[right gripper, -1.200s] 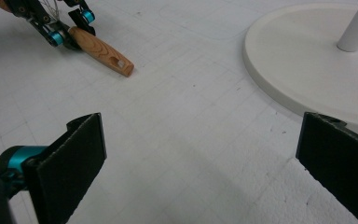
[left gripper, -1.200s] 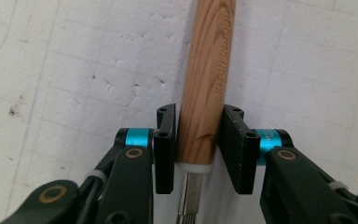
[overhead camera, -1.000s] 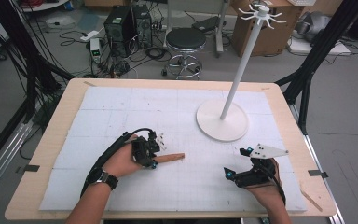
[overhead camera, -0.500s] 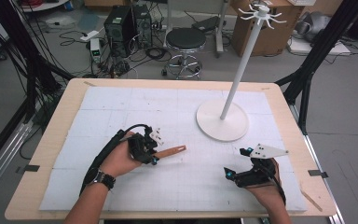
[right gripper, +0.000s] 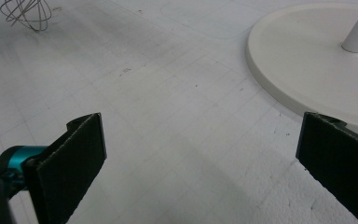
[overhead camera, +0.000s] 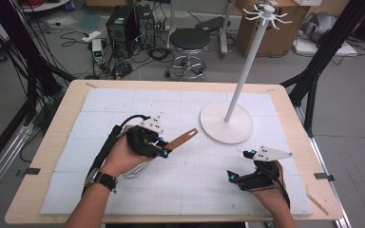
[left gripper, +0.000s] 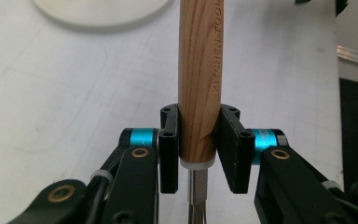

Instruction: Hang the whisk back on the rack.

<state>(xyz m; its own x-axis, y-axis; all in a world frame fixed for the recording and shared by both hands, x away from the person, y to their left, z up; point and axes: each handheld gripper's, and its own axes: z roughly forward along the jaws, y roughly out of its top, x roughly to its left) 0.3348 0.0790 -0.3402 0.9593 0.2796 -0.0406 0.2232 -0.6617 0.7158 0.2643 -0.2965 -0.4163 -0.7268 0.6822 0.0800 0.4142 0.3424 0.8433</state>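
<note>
Whisk (overhead camera: 180, 139) handle now lifted off the desk (overhead camera: 66, 142), clamped in your left tongs (overhead camera: 161, 148); right tongs (overhead camera: 240, 166) wide open, empty, near the stand (overhead camera: 225, 127).

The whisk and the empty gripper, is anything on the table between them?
No. High view shows bare white mat between the whisk and the right gripper.

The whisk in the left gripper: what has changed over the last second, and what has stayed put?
The left gripper, shut on the whisk by its wooden handle, has raised it: a second ago the handle lay nearly flat, now its free end tilts up toward the white stand. The hand shifted slightly away from the person. The right gripper stayed open and resting in the same spot; the stand did not move.
</note>
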